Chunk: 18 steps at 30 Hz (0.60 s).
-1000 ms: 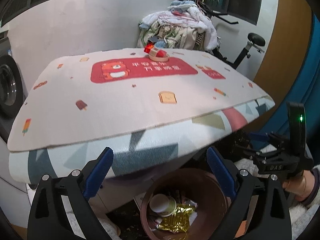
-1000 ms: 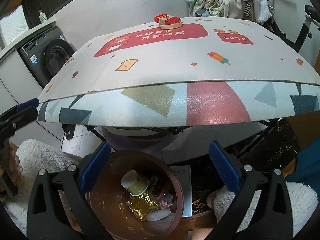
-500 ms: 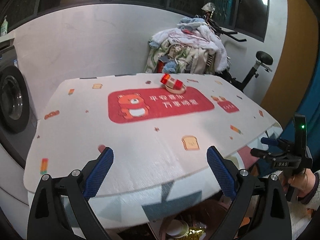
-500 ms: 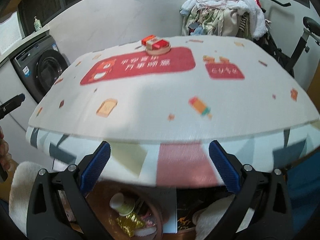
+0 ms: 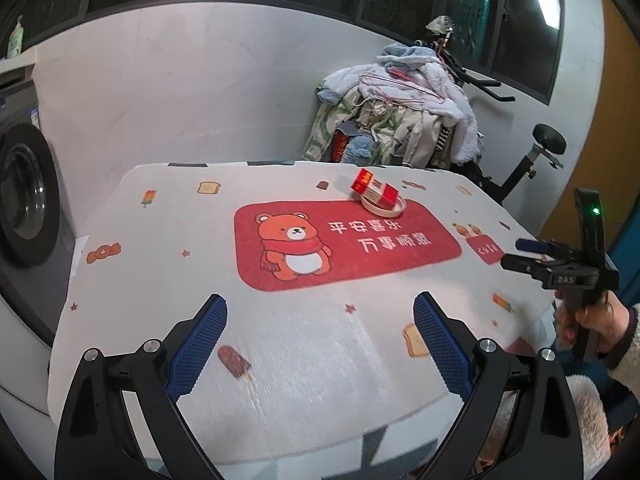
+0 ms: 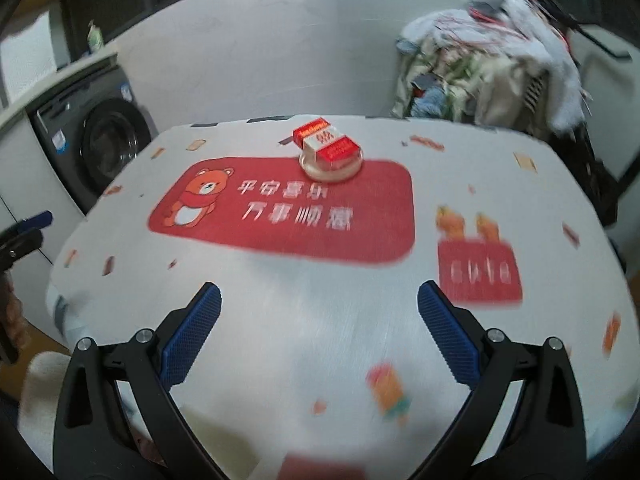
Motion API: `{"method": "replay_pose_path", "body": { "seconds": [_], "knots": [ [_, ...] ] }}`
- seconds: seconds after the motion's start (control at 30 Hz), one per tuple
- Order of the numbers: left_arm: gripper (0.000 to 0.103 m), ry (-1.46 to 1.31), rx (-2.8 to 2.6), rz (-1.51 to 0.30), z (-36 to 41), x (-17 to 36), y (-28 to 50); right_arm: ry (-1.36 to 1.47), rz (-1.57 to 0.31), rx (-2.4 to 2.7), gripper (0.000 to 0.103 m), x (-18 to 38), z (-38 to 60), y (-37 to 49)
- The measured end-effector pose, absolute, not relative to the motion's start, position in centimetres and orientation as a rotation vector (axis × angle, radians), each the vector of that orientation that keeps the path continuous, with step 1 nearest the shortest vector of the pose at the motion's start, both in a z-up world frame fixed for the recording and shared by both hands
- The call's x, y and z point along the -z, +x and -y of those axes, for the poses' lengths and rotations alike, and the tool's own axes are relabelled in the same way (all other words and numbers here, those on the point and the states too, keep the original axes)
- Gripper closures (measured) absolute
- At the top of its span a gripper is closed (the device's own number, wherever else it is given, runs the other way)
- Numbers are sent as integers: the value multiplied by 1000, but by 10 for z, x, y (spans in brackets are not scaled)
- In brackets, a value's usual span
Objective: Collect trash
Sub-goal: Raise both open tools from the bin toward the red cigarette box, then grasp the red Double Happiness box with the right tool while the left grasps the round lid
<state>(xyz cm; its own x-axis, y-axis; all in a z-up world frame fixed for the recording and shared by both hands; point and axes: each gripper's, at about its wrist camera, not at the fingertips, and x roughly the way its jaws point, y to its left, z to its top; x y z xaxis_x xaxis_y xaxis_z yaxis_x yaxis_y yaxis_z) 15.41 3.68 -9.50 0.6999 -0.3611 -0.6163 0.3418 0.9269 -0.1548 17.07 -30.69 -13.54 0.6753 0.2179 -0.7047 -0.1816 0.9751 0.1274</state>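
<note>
A red and white carton [image 5: 375, 191] [image 6: 325, 145] lies on a small round dish [image 5: 383, 208] [image 6: 331, 168] at the far side of the table, by the top edge of the red bear mat [image 5: 344, 244] [image 6: 280, 208]. My left gripper [image 5: 320, 334] hangs open and empty over the table's near edge. My right gripper [image 6: 319, 326] is also open and empty above the near part of the cloth; in the left wrist view it shows at the right edge [image 5: 532, 254], held by a hand [image 5: 588, 320].
A white cloth with small printed pictures covers the table [image 5: 160, 280]. A washing machine [image 5: 24, 196] [image 6: 100, 140] stands at the left. A heap of clothes [image 5: 400, 112] [image 6: 480, 72] and an exercise bike [image 5: 536, 156] stand behind the table. The right wrist view is blurred.
Both grippers have risen from below the table edge to above the tabletop. The brown bin with trash, seen under the table before, has dropped out of view.
</note>
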Motion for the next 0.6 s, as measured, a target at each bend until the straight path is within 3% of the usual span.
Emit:
{"method": "replay_pose_path", "body": {
  "seconds": [0.33,0.47,0.6],
  "knots": [
    [11,-73,385,-731,-44,118,210,-86,-785,-249,6,137,279,303],
    [11,-94,393,-748,-43,128,229,-167,-810,-244,21,148,265,349],
    [11,-108,399,-774,-40,139,245,-196,-853,-226,21,165,262,390]
  ]
}}
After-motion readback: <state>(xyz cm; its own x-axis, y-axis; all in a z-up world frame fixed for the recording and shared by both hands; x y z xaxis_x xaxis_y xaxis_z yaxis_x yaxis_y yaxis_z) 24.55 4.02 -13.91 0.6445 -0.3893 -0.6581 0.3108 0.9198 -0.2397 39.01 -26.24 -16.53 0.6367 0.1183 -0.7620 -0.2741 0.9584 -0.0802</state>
